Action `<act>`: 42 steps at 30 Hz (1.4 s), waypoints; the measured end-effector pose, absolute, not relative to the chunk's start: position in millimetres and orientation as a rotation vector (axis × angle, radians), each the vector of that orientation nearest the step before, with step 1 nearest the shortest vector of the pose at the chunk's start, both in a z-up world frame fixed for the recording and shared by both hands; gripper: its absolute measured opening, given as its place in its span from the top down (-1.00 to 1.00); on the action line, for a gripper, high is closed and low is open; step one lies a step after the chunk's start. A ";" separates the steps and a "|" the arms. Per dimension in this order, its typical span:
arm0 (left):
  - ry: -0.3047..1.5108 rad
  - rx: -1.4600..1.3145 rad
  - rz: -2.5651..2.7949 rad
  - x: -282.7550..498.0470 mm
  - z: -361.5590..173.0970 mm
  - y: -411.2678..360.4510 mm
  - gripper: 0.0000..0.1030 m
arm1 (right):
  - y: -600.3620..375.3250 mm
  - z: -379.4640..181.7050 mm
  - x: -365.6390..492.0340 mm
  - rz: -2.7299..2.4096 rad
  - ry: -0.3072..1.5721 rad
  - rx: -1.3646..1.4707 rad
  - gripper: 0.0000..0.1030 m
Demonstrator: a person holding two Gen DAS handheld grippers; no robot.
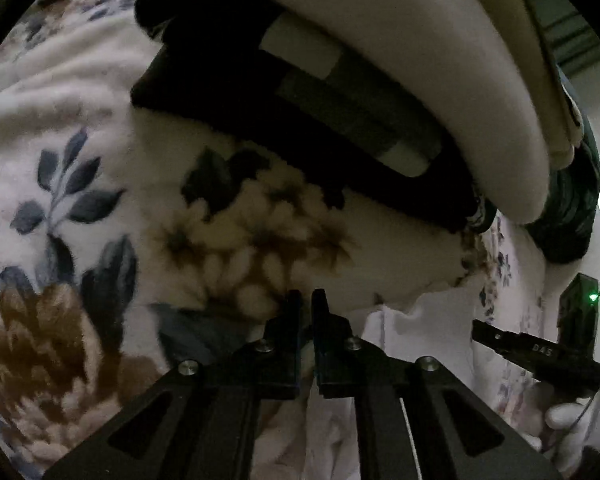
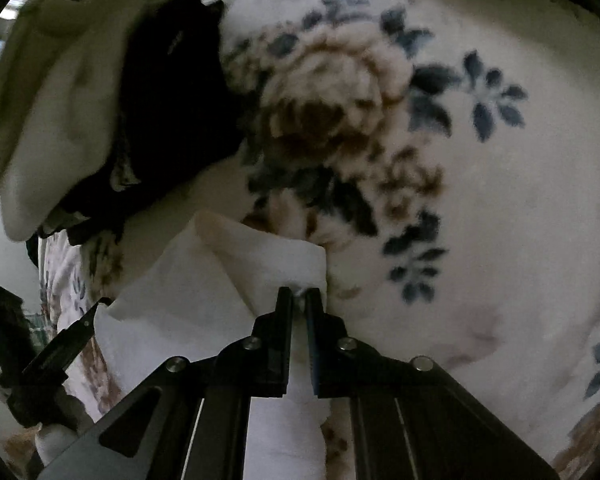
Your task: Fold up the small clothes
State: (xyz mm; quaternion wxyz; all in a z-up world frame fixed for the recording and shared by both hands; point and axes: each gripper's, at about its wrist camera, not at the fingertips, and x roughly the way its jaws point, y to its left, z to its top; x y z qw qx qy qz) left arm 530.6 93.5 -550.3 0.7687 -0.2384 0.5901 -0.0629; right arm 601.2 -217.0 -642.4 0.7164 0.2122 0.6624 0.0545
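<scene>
A small white cloth lies partly folded on a floral fleece blanket. My right gripper is shut on the cloth's right corner, with white fabric pinched between the pads. My left gripper has its jaws nearly together, and pale fabric shows low between the fingers. In the right wrist view the left gripper has its tip at the cloth's left corner. In the left wrist view the white cloth stretches right toward the right gripper.
A pile of clothes lies at the blanket's far side. In it a black garment with grey and white stripes sits under a cream one, beside a dark green item. The floral blanket spreads to the left.
</scene>
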 end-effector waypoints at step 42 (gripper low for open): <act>1.269 -0.277 -0.464 552.2 -537.4 23.7 0.86 | -220.2 -653.5 618.8 0.319 1.442 0.725 0.89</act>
